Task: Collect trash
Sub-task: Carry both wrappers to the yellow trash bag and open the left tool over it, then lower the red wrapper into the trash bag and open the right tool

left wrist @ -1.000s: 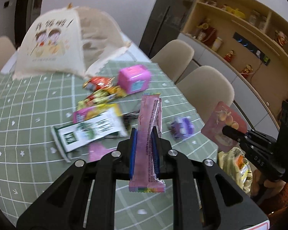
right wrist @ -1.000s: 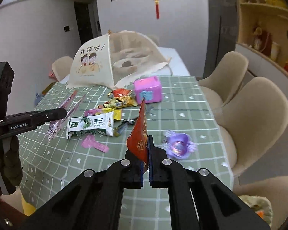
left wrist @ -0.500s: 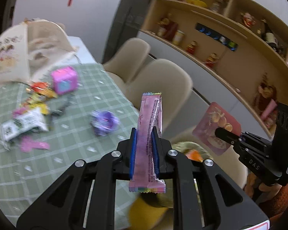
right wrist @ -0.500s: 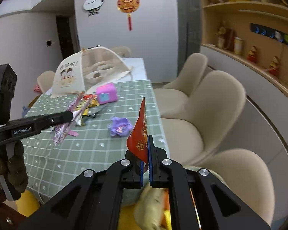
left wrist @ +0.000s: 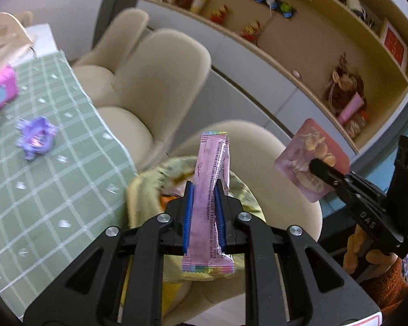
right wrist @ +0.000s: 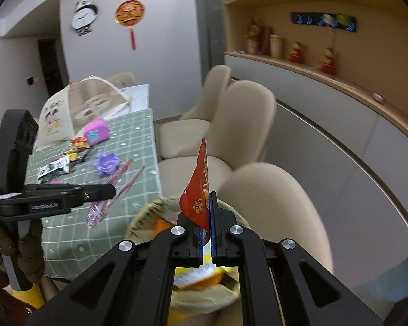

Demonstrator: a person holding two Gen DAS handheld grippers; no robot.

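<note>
Both claws have swung away from the bench (left wrist: 49, 190) toward the yellow trash bag (left wrist: 242, 190) on the chair.

Left view: the left claw (left wrist: 204, 217) is clamped on a pink wrapper (left wrist: 209, 203), right above the bag.

Right view: the right claw (right wrist: 207, 233) pinches a red wrapper (right wrist: 198, 190) over the bag too. This looks like the drop-off step. Next, both should let go over the opening.
</note>
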